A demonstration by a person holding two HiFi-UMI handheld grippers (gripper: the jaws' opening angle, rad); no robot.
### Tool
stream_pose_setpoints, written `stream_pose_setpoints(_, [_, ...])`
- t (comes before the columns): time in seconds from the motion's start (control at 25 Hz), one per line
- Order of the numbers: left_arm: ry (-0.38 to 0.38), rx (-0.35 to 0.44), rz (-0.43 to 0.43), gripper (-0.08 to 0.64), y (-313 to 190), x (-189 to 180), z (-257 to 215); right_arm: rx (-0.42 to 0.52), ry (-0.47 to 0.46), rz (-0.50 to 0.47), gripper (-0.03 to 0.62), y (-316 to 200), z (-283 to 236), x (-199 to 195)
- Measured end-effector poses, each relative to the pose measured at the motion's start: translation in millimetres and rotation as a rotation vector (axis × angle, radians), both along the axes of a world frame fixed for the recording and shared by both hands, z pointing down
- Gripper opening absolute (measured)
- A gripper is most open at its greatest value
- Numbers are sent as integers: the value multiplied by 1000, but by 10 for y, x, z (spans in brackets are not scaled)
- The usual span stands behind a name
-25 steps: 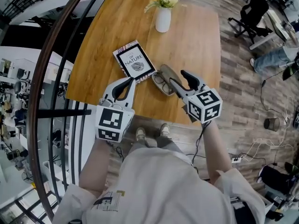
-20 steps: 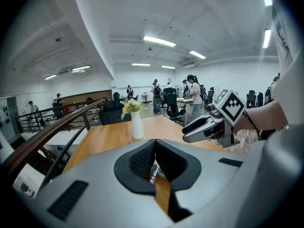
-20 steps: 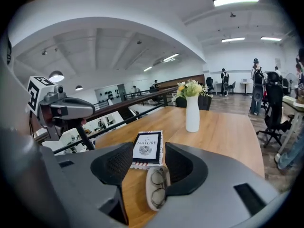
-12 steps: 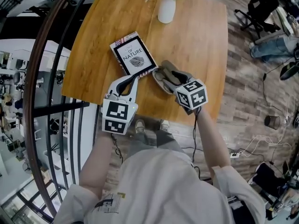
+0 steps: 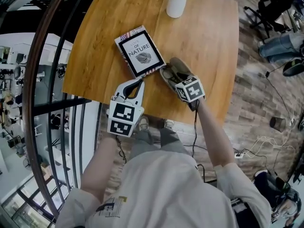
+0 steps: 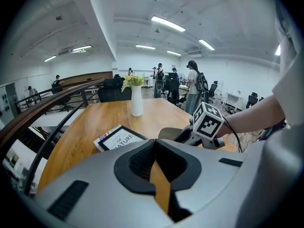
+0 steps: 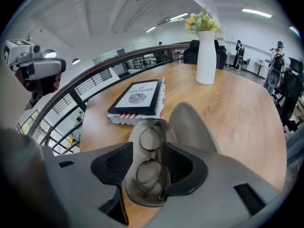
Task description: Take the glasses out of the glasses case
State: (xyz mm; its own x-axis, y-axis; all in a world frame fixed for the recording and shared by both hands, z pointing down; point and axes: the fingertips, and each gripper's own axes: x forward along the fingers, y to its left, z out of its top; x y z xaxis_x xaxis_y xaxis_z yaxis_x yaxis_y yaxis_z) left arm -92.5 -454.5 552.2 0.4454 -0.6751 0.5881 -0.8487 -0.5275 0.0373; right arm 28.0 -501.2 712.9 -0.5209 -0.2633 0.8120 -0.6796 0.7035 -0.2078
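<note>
The right gripper (image 7: 151, 151) was down over the open glasses case (image 7: 191, 123) near the front edge of the wooden desk (image 7: 237, 103). Its jaws stood a modest way apart, one on either side of the glasses (image 7: 153, 171), which lay folded in the lower half of the case, lenses up. The right jaw looked to be just against the frame and the left one a hair off it. I couldn't tell whether either was really pressing. The case lid was tipped back to the right, its pale lining showing.

The left gripper (image 5: 140, 82) hung over the desk's front edge to the left of the case, well apart from it. The tips of its jaws were together with nothing between them, only a sliver of wood showing through the hollow behind the tips.

Just beyond the case, touching or nearly touching its far end, a book (image 7: 138, 96) with a black cover lay flat and a little askew. A white vase (image 7: 206, 56) of yellow flowers stood upright at the far side of the desk. A dark curved railing (image 5: 47, 70) ran along the desk's left side.
</note>
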Motion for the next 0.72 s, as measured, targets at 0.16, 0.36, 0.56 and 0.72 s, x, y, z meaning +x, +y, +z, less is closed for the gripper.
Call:
stream_pose_setpoints(0.16, [1, -25, 13, 17, 100, 15, 88, -25, 70, -32, 219, 53, 208, 22])
stream_pose_setpoints(0.36, [2, -48, 38, 17, 229, 53, 182, -45, 109, -41, 192, 76, 341, 34])
stream_pose_setpoints(0.56, [12, -62, 47, 17, 343, 83, 209, -60, 130, -74, 173, 104, 380, 21])
stream_pose_setpoints(0.72, [13, -60, 40, 17, 432, 54, 199, -61, 76, -102, 86, 161, 279, -100])
